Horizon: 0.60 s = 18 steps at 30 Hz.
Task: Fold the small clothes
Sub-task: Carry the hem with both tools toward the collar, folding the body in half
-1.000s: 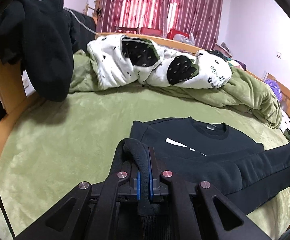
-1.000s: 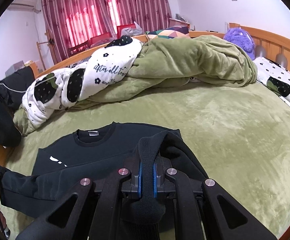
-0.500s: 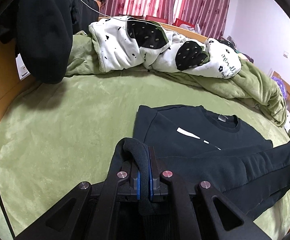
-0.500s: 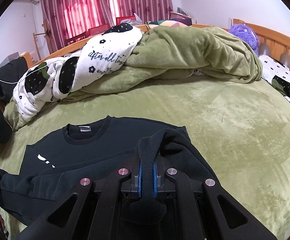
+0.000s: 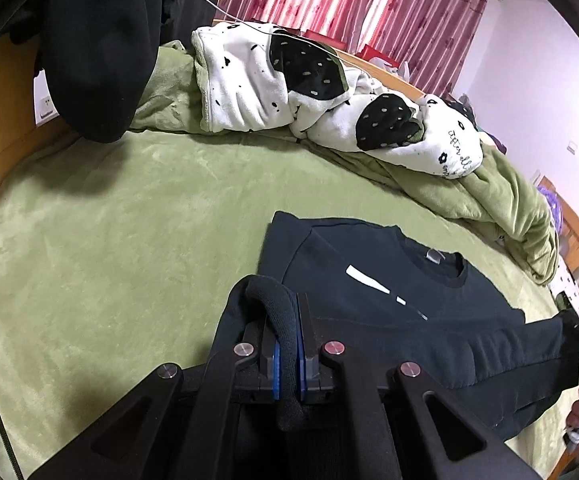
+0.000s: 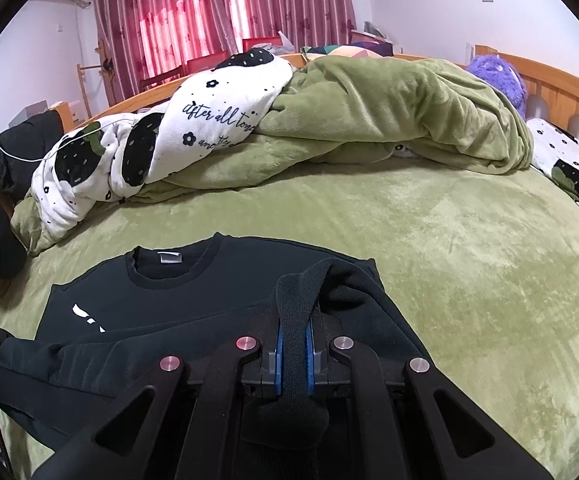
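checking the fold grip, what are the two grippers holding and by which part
Both hold the black sweatshirt by its ribbed bottom hem: the left gripper pinches the hem near one corner, the right gripper near the other.

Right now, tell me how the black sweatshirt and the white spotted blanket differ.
The sweatshirt is plain black with a small white mark on the chest; the blanket is white with black spots and script lettering. The sweatshirt lies mostly flat on the green bed cover, its lower edge pinched up by both grippers; the blanket is bunched in a heap further back, untouched. Both rest on the same bed.
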{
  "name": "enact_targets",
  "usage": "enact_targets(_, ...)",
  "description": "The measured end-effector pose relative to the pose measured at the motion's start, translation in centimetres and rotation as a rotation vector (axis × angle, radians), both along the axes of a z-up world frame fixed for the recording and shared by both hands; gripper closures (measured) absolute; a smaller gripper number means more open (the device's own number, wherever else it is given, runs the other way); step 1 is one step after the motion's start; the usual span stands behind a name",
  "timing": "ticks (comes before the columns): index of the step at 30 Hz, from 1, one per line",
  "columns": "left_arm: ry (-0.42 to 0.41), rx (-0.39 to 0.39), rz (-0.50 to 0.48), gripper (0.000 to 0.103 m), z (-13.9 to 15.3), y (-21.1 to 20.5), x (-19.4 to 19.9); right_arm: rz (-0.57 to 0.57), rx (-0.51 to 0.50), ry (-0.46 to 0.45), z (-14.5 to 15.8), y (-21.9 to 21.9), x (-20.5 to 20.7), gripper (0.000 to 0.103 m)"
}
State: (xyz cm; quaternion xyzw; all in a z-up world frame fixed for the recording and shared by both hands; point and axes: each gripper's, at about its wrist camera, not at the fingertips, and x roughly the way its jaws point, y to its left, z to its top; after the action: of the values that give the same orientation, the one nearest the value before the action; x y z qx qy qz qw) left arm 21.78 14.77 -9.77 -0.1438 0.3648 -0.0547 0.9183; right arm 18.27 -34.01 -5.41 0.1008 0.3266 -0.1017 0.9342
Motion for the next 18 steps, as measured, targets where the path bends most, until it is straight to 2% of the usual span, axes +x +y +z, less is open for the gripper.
enact_targets(5, 0.017, 0.021, 0.001, 0.096, -0.6, -1.4, 2.0, 0.001, 0.004, 0.044, -1.6, -0.9, 1.9, 0.095)
enact_targets(9, 0.005, 0.027, -0.018, 0.096, -0.5, -2.5, 3.6, -0.008, 0.021, 0.042, -3.2, -2.5, 2.2, 0.095)
enact_targets(13, -0.012, 0.046, -0.037, 0.096, 0.1, -3.9, 5.4, -0.019, 0.061, -0.003, -2.5, -3.9, 2.4, 0.095)
enact_targets(18, 0.004, 0.098, -0.029, 0.096, -0.8, -5.2, 7.2, -0.010, 0.010, 0.034, -2.9, -4.2, 4.8, 0.095)
